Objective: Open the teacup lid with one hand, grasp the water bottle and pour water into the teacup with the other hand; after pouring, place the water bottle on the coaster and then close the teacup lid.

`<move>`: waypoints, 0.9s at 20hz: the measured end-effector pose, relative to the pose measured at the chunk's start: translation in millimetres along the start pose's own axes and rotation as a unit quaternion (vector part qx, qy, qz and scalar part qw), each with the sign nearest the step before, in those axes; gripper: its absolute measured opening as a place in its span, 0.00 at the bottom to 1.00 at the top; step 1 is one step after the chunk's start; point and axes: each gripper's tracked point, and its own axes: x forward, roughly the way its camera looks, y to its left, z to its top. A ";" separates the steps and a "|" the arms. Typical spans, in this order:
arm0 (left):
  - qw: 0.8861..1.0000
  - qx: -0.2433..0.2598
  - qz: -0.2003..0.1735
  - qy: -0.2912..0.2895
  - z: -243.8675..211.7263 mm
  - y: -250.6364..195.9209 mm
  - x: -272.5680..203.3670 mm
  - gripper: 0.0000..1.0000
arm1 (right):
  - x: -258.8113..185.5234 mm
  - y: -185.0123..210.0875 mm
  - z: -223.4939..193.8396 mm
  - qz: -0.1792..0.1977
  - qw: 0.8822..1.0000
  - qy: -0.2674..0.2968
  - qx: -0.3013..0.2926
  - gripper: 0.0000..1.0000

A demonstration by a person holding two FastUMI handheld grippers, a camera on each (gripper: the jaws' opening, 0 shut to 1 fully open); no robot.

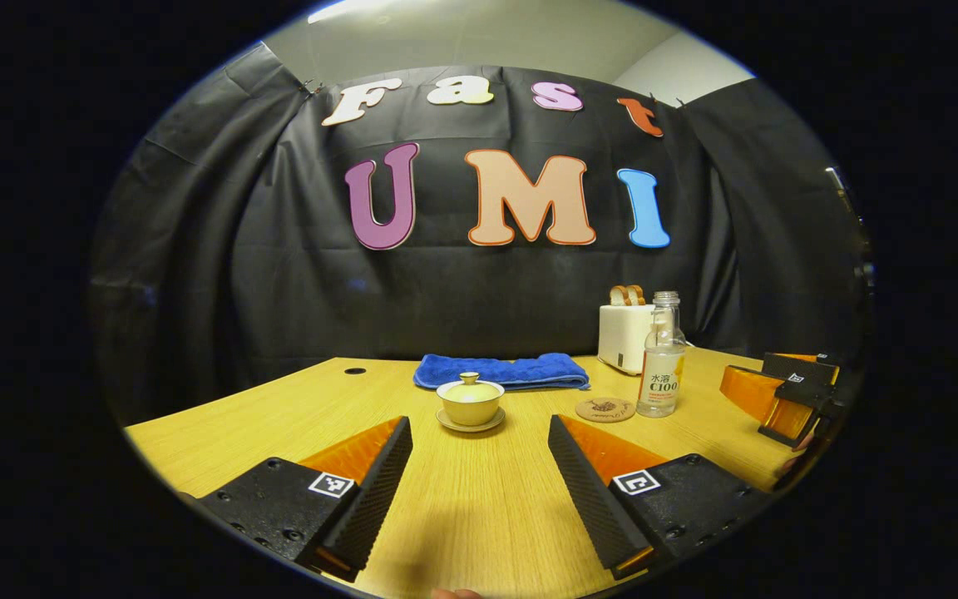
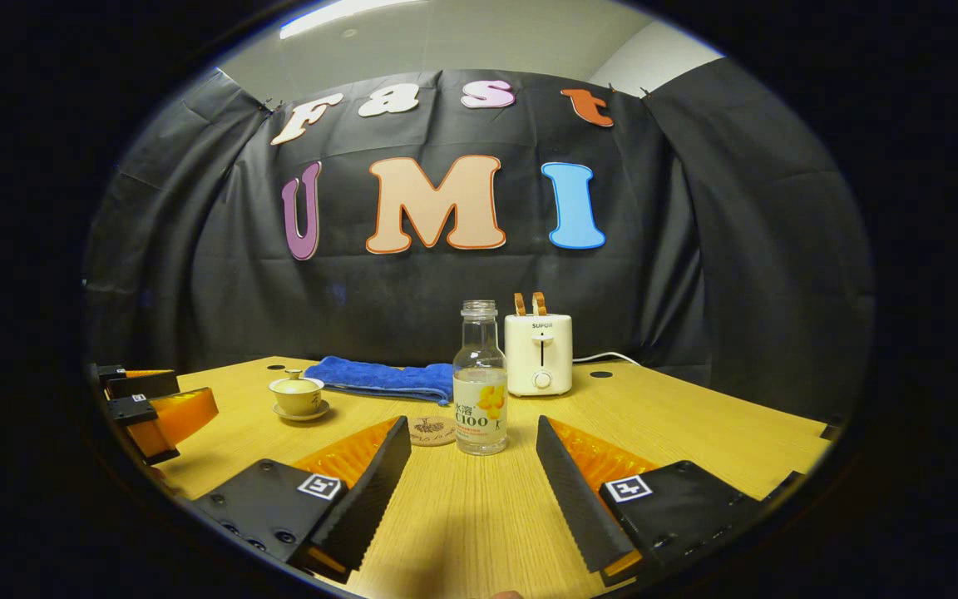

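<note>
Ahead, lidded teacup (image 1: 470,401) beyond spread left tool (image 1: 479,470), water bottle (image 2: 480,383) beyond spread right tool (image 2: 472,466).

Take the teacup (image 1: 470,403) as your landmark: in your left gripper view it is a small pale yellow-green cup, sitting upright on a matching saucer (image 1: 470,424), its knobbed lid (image 1: 470,388) still closed on top. To the right of the teacup you see the round brown coaster (image 1: 604,409) lying flat on the table. Just beyond the coaster, on the side away from the teacup, your clear water bottle (image 1: 662,356) stands upright, uncapped, with a pale label.
</note>
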 end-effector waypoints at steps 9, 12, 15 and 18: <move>1.000 0.001 -0.003 0.005 -4.6 11.3 82.6 0.96 | -0.1 0.6 -0.1 0.007 1.000 0.001 0.000 0.94; 1.000 0.010 -0.006 0.010 -6.5 11.0 119.4 0.96 | 1.1 -1.6 0.1 0.004 1.000 0.001 0.001 0.94; 1.000 0.014 -0.009 0.021 -10.5 11.2 153.0 0.96 | 2.0 -5.5 -0.6 0.001 1.000 0.002 0.002 0.94; 0.999 0.012 -0.006 0.034 -12.9 11.3 177.1 0.96 | 3.3 -7.1 0.3 0.001 1.000 0.002 0.002 0.94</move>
